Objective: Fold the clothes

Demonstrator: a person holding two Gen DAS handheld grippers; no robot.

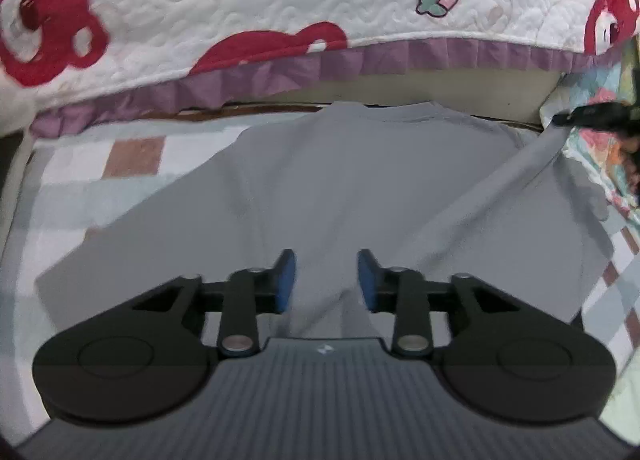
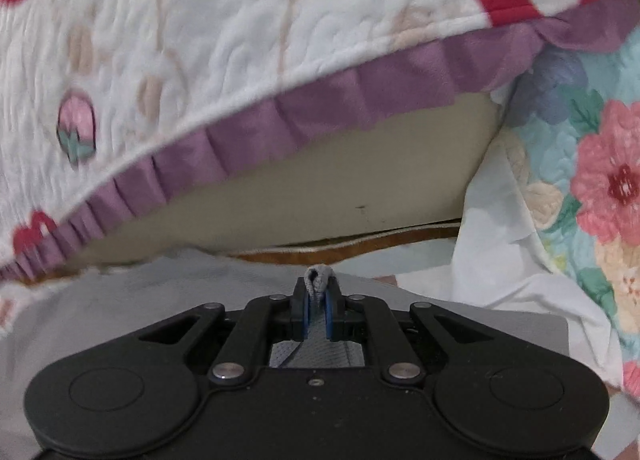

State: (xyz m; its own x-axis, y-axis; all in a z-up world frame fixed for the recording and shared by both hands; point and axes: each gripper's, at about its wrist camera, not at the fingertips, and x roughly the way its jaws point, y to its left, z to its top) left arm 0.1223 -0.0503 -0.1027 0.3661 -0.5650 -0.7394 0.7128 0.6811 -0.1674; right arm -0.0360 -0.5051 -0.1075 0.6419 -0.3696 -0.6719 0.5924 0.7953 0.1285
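The grey shirt (image 1: 360, 179) lies spread on the checked bed cover (image 1: 132, 163), collar toward the top of the frame. The left tongs (image 1: 326, 280) hang released over its lower middle; the right tongs (image 2: 318, 300) are clenched on a bunched shirt fold, nearer the collar.

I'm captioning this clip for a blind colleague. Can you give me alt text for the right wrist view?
The right tongs are shut on a bunched fold of grey garment, low over a bed. Beyond hangs a white quilt with a purple ruffle, and a floral blanket lies at right.
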